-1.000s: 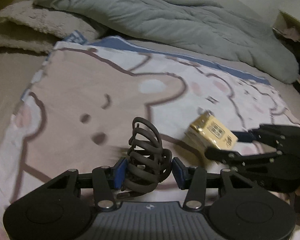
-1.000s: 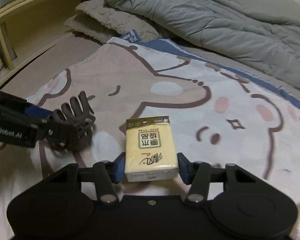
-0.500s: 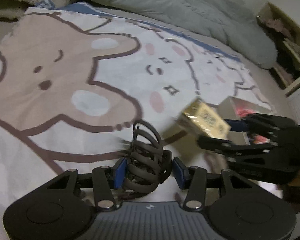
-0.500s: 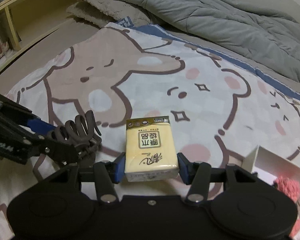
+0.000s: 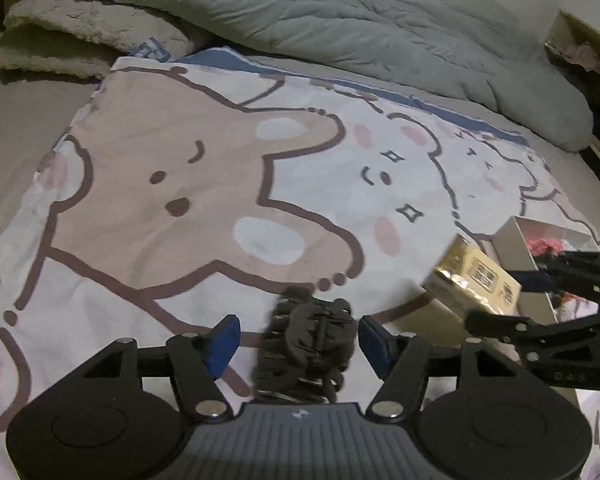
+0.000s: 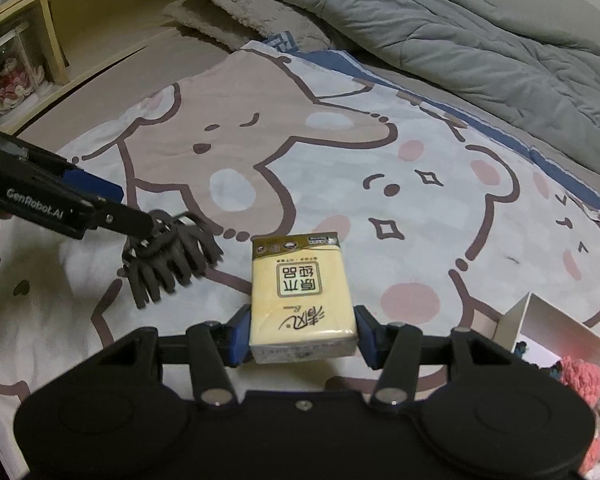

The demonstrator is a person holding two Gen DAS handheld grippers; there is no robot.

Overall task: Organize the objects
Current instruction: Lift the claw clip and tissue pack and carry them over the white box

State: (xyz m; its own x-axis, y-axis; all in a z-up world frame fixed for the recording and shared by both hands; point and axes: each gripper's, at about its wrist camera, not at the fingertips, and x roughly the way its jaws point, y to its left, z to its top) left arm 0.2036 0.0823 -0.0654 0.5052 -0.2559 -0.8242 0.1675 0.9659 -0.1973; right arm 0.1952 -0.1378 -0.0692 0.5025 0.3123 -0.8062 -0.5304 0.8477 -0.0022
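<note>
My left gripper [image 5: 294,338] is open. A dark brown claw hair clip [image 5: 306,350] lies tipped over between its blue pads, apart from the left pad [image 5: 222,340]. In the right wrist view the clip [image 6: 170,256] hangs at the tip of the left gripper [image 6: 140,226] above the blanket. My right gripper [image 6: 302,338] is shut on a yellow tissue pack [image 6: 300,292] and holds it above the blanket. The pack [image 5: 474,282] also shows at the right of the left wrist view.
A cartoon bear blanket [image 5: 220,184] covers the bed. A white box [image 6: 540,328] with pink fluffy things stands at the lower right; it also shows in the left wrist view [image 5: 516,240]. A grey duvet [image 5: 340,12] and pillows [image 5: 60,40] lie behind. A wooden shelf [image 6: 52,40] stands left.
The left gripper's jaws have opened and the hair clip has tipped over between them. Both grippers have shifted over the blanket; the right still holds the tissue pack.
</note>
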